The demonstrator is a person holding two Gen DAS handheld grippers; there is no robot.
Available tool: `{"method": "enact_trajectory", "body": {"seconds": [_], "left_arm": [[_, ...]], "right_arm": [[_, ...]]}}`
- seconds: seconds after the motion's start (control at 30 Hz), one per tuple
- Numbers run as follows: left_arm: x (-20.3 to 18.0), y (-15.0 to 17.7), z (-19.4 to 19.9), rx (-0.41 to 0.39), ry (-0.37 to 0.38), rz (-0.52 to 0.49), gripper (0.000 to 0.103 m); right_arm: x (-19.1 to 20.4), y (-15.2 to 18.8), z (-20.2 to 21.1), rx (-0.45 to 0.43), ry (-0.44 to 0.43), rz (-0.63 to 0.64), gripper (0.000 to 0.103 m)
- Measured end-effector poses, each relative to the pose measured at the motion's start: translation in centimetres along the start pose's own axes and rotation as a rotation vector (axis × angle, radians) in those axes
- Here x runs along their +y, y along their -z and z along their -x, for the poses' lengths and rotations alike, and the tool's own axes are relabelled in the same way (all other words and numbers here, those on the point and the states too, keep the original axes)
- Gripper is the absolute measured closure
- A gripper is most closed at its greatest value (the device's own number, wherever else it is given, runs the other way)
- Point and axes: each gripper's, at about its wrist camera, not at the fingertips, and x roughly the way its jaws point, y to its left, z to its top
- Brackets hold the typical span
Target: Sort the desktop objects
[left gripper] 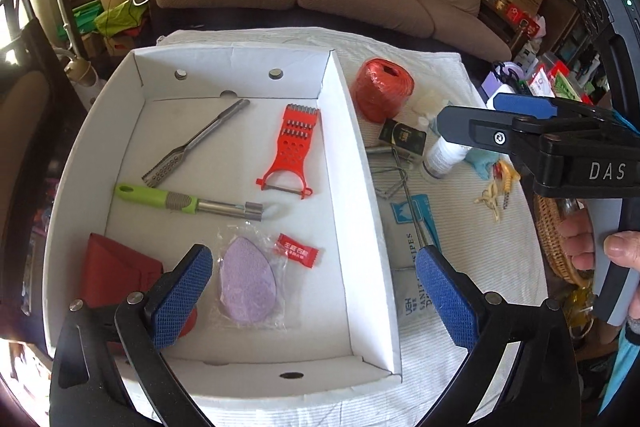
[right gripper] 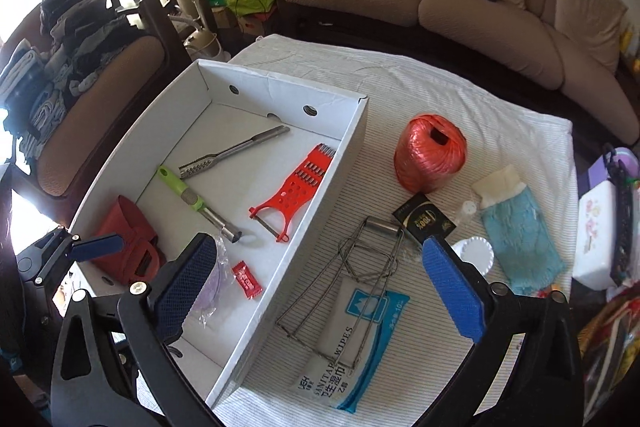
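While both tongs gape empty | box (left gripper: 372,163) wall btwn | cloth (right gripper: 480,99) far side bare

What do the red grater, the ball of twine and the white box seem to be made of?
Grater: likely moulded plastic, uniform glossy red, with small metal teeth.
Twine: probably plastic raffia, shiny wound strands.
Box: seemingly cardboard, matte white, with folded creased walls.

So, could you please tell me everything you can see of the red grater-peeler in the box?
The red grater-peeler is a flat plastic tool with rows of small metal teeth at its far end, round holes below them, and a forked near end holding a thin peeler blade. It lies flat on the floor of the white cardboard box, near the right wall, apart from the green-handled tool. Nothing visibly touches it but the box floor.
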Motion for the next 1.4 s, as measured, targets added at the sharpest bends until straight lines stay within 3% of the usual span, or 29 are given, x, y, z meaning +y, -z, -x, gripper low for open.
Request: {"method": "enact_trajectory", "body": {"seconds": [0.37,0.67,0.87,1.03,1.4], "left_arm": [[-3.5,4.4,5.4,-0.041,-0.059,0.0,0.0],[-7.8,7.2,7.2,-0.092,-0.11,-0.003,0.0],[-11.6,9.1,4.8,-0.091,-0.103,-0.02,0.0],[-14.7,10.9,1.4,-0.109,-0.13,-0.046,0.0],[-18.4,15.7,-7.6,-0.09,-0.211,-0.14,0.0]], "right_arm": [[-0.9,8.2,8.7,-0.063,0.075,0.031,0.0],[-3.0,14.7,12.1,-0.089,0.079,-0.001,0.0],[-6.6,19.2,11.6,-0.079,0.085,-0.094,0.0],[-9.4,22.7,10.4,-0.093,0.146,-0.151,0.0],[-14.1,30.7,3.5,-0.063,0.257,-0.263,0.0]]}}
